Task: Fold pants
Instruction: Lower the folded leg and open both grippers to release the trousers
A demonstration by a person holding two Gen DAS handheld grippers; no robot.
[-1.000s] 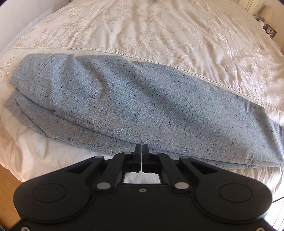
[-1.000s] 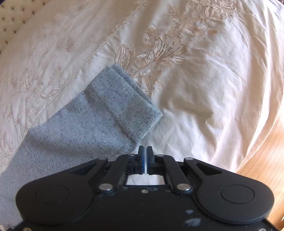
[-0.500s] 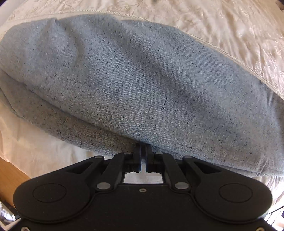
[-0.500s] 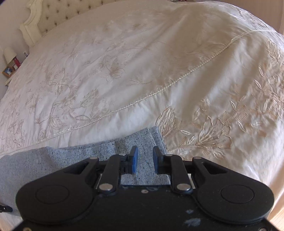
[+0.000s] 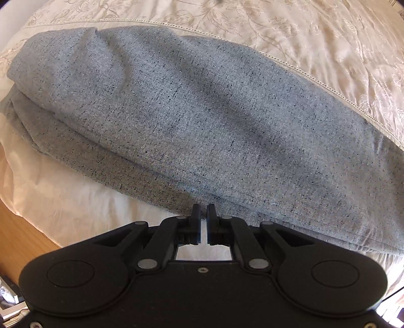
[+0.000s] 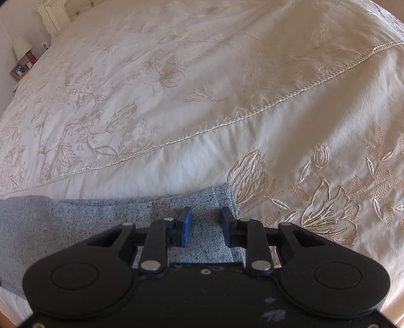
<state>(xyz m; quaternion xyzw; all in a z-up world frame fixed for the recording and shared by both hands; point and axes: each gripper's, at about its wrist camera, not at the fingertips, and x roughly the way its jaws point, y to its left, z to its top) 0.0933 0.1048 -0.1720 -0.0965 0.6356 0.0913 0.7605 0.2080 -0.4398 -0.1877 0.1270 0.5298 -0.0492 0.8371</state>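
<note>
The grey speckled pants (image 5: 202,113) lie folded lengthwise on the cream bedspread (image 5: 303,32), running from upper left to lower right in the left wrist view. My left gripper (image 5: 203,208) points down at their near long edge, its jaws a narrow gap apart with nothing between them. In the right wrist view the leg end of the pants (image 6: 75,217) comes in from the left, its hemmed cuff (image 6: 222,194) ending just beyond the fingers. My right gripper (image 6: 205,213) hovers over that cuff; its jaws are opening, with cloth below them and nothing pinched.
Embroidered bedspread (image 6: 202,101) stretches far beyond the pants. The bed's edge and wooden floor (image 5: 20,234) show at lower left in the left wrist view. A nightstand with a lamp (image 6: 22,48) and a headboard (image 6: 58,12) stand far off.
The left gripper's jaws have parted slightly and it stays at the pants' near edge. The right gripper swung over the cuff, rolled, and its jaws spread apart.
</note>
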